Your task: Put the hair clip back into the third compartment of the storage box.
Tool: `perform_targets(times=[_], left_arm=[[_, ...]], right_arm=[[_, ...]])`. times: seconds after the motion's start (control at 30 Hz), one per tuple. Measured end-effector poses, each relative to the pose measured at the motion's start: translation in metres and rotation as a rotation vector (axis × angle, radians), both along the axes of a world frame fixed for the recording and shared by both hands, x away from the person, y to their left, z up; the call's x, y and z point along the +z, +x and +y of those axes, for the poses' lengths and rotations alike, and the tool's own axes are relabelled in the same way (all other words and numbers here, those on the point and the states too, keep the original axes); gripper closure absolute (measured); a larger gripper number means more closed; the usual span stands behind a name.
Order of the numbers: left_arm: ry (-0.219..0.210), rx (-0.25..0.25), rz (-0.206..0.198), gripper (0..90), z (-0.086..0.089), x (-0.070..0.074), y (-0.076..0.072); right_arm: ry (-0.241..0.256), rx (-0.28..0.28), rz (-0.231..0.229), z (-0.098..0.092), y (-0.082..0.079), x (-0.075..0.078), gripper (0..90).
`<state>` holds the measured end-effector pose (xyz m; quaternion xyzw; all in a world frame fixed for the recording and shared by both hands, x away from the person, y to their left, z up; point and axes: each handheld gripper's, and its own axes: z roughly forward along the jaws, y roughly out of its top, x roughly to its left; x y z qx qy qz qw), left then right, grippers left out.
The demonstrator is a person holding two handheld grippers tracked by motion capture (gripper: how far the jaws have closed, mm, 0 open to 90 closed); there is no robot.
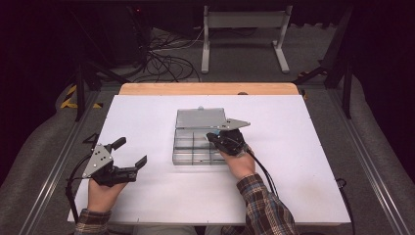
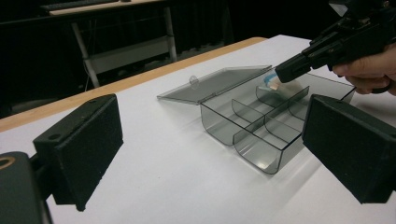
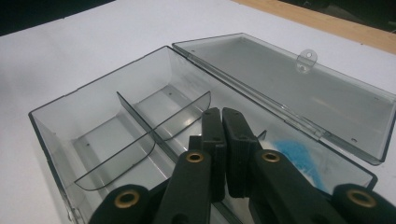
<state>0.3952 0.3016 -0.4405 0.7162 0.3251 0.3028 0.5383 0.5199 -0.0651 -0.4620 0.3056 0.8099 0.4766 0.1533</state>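
My right gripper sits over the clear compartment box, which lies mid-surface on the white surface with its lid flung flat open on the far side. In the right gripper view the jaws are drawn nearly together, a thin slit between them. In the left gripper view I see a small blue-and-pale item at their tip, over a rear compartment near the lid hinge; I cannot tell what it is. A blue patch shows through the box wall just beside the jaws. My left gripper rests well apart at the near left of the surface, jaws spread wide, holding nothing and touching nothing, pointed toward the box.
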Motion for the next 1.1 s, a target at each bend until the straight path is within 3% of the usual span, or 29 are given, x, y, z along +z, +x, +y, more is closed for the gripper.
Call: perform_targets(times=[0.1,0.27,0.53,0.87,1.1], left_arm=[[-0.003,0.0,-0.002,5.8,0.0002,0.0,0.0],[-0.002,-0.001,-0.002,5.8,0.0002,-0.0001,0.0001],[-0.001,-0.001,-0.005,5.7,0.0003,0.0002,-0.0001],[-0.001,0.0,-0.007,5.8,-0.0001,0.0004,-0.0004],[-0.002,-0.001,-0.007,5.7,-0.0001,0.0006,-0.0005]], right_arm=[[-0.003,-0.005,0.0,-0.0012,0.0001,0.0002,83.5],[0.008,-0.015,-0.009,-0.0022,-0.0003,0.0012,63.6],[0.044,-0.007,-0.007,-0.0043,-0.0013,0.0034,47.1],[0.082,0.008,-0.018,-0.0066,-0.0033,0.0057,31.2],[0.094,0.022,-0.026,-0.0091,-0.0065,0.007,25.2]])
